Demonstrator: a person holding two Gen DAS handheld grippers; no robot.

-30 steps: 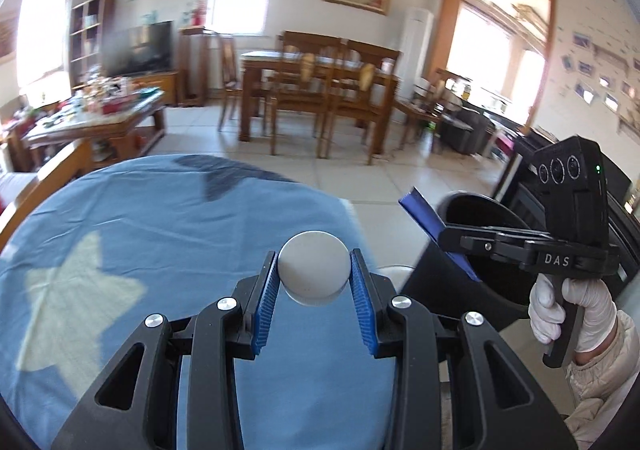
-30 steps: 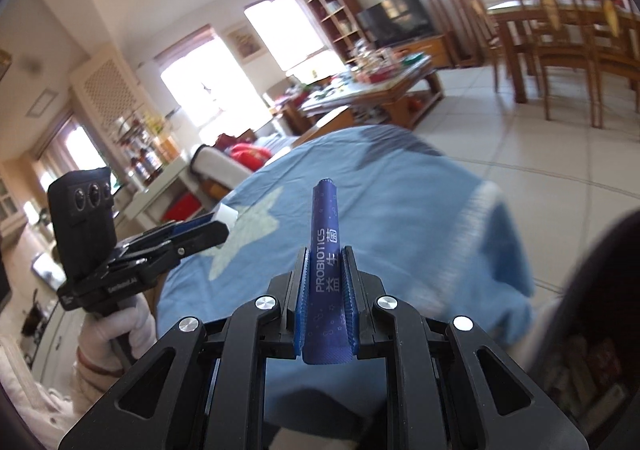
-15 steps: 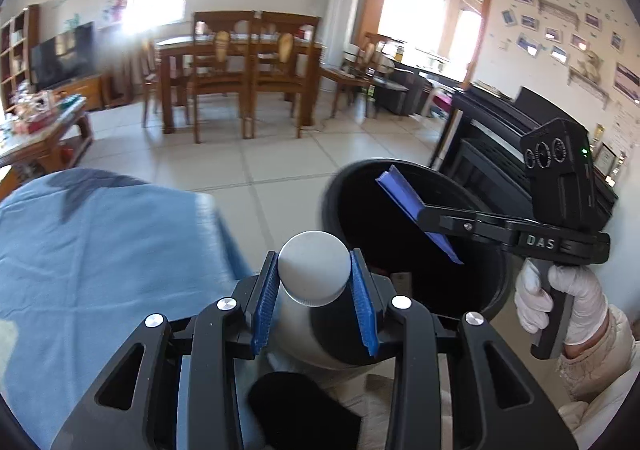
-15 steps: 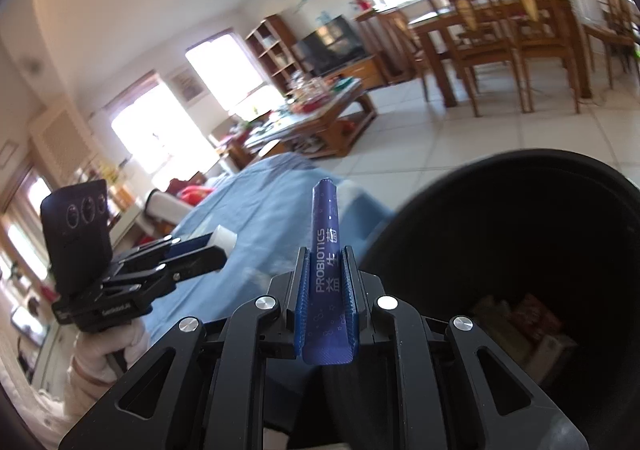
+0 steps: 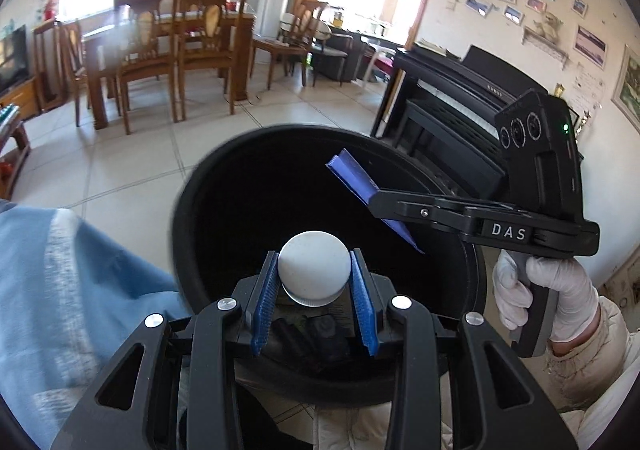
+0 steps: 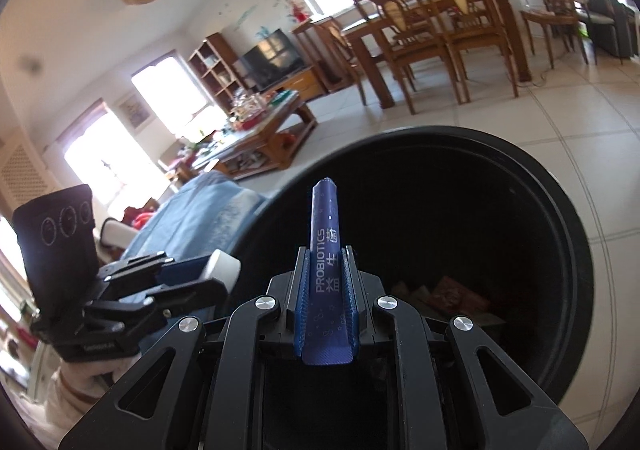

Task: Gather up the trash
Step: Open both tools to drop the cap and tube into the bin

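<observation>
My left gripper is shut on a round white cap, held over the mouth of the black trash bin. My right gripper is shut on a blue probiotics sachet that sticks out over the same bin. In the left wrist view the right gripper comes in from the right with the sachet above the bin's opening. In the right wrist view the left gripper sits at the bin's left rim with the cap. Packaging lies on the bin's bottom.
A blue cloth covers the table left of the bin. A black piano stands behind the bin on the right. A wooden dining table with chairs and a coffee table stand farther off on the tiled floor. A gloved hand holds the right gripper.
Both grippers swung from above the blue-covered table to over the black bin and dipped lower. The cap and the sachet stayed gripped throughout.
</observation>
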